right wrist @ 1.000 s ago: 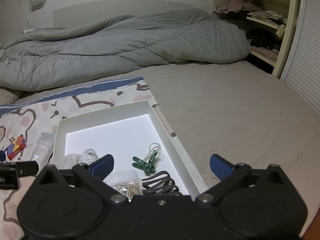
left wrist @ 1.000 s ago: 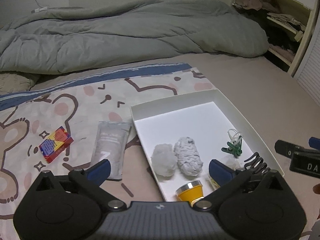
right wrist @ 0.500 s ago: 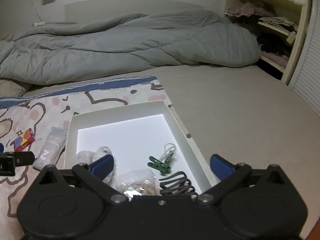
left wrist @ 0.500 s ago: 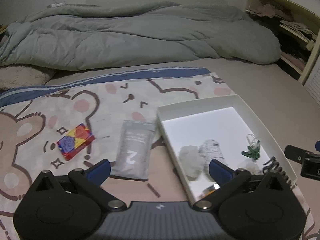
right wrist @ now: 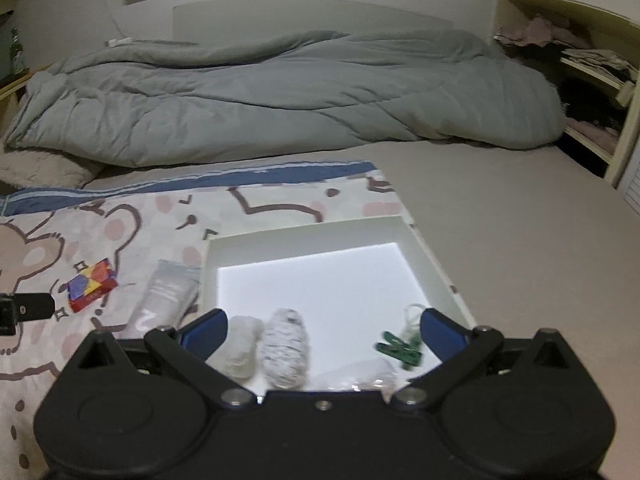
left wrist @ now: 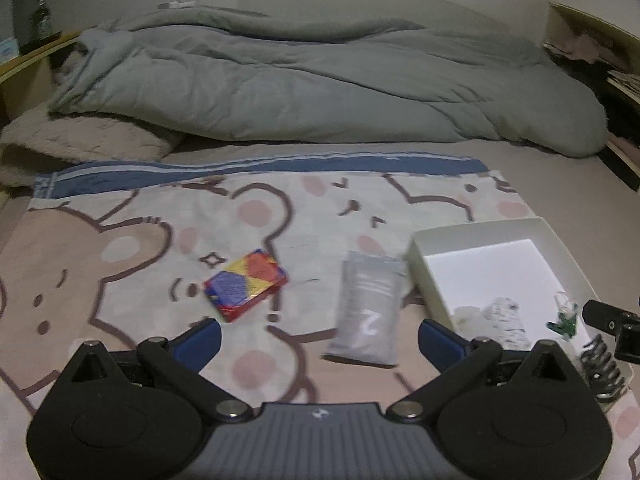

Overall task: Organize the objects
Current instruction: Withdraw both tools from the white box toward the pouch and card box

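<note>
Multicoloured box (left wrist: 245, 289), grey pouch (left wrist: 367, 309), white tray (left wrist: 424, 276).

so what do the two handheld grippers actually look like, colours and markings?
Both match: left gripper and right gripper have matte black bodies with two round lobes, black linkage arms on silver pivot pins, and blue fingers. The left carries a ribbed grey centre plate with a small logo; the right's centre is plain black with one screw. No cables or sleeves visible.

clear bag (right wrist: 360, 376): blurred, near part hidden behind right gripper (right wrist: 322, 330)
white tray (left wrist: 424, 276): near corner hidden behind left gripper (left wrist: 318, 338)
grey pouch (left wrist: 370, 308): motion-blurred, print perhaps "2"
</note>
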Demonstrator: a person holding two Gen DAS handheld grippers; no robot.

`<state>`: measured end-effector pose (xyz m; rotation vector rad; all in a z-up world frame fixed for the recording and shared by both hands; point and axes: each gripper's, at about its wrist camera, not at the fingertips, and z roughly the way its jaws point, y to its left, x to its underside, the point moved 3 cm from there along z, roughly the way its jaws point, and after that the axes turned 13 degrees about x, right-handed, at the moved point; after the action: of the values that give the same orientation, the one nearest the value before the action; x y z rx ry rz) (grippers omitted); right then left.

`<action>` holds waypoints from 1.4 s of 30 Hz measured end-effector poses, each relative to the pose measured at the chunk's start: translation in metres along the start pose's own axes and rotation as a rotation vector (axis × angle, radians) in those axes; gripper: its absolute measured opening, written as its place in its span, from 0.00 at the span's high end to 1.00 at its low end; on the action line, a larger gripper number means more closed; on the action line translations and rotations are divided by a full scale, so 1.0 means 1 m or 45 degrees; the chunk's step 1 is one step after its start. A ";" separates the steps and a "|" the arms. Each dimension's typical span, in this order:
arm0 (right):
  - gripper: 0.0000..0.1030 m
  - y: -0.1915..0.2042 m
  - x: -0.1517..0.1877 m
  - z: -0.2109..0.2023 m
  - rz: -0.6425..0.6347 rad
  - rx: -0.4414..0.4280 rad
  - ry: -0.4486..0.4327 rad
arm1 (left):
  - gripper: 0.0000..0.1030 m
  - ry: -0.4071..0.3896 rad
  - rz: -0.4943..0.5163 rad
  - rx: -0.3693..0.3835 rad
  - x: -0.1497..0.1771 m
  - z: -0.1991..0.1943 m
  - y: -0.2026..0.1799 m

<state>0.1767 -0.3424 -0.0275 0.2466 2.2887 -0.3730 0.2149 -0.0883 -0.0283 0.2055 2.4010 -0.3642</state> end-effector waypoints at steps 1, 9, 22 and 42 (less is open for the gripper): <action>0.00 0.005 -0.001 0.000 -0.006 -0.009 -0.001 | 0.00 -0.004 -0.009 -0.010 0.000 -0.002 0.005; 0.00 0.044 -0.006 -0.007 -0.049 -0.085 -0.021 | 0.00 -0.030 -0.061 -0.073 0.003 -0.013 0.039; 0.00 0.095 -0.010 -0.011 -0.083 -0.174 -0.041 | 0.00 -0.071 -0.033 -0.159 0.006 -0.017 0.072; 0.00 0.130 -0.013 0.007 -0.044 -0.182 -0.009 | 0.00 -0.090 0.063 -0.082 -0.004 0.003 0.087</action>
<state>0.2278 -0.2237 -0.0474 0.1331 2.3028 -0.2259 0.2407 -0.0071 -0.0459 0.2186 2.3299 -0.2668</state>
